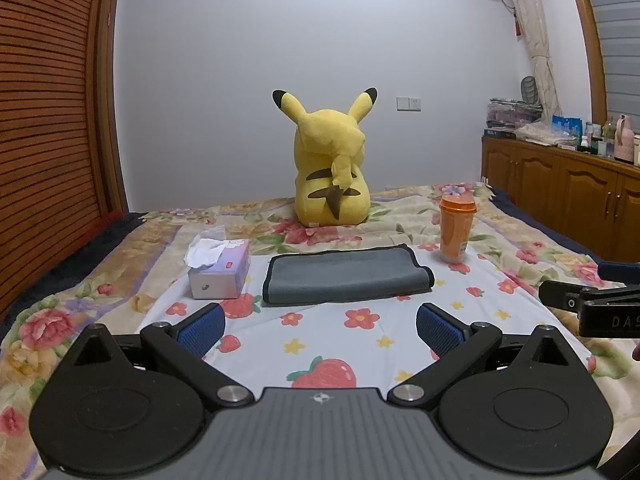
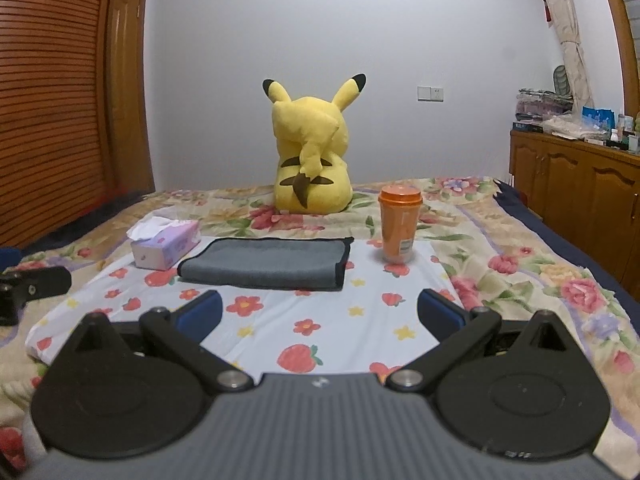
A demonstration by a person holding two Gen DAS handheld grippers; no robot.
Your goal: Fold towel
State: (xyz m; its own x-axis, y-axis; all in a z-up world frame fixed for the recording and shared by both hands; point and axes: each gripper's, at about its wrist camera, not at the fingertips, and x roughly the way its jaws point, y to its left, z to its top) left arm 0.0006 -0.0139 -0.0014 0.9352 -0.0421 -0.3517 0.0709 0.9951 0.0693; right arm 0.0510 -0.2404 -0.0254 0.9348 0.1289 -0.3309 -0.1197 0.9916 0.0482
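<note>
A grey towel [image 1: 344, 276] with a dark hem lies folded flat on the white strawberry-print cloth [image 1: 360, 340] on the bed; it also shows in the right wrist view [image 2: 268, 262]. My left gripper [image 1: 320, 326] is open and empty, a short way in front of the towel. My right gripper [image 2: 320, 312] is open and empty, also just in front of the towel. Part of the right gripper [image 1: 592, 304] shows at the right edge of the left wrist view, and part of the left gripper [image 2: 32, 286] at the left edge of the right wrist view.
A tissue box [image 1: 220, 268] stands left of the towel. An orange cup [image 1: 456, 228] stands to its right. A yellow plush toy [image 1: 332, 168] sits behind. A wooden cabinet [image 1: 568, 184] runs along the right wall, a slatted wardrobe [image 1: 44, 120] along the left.
</note>
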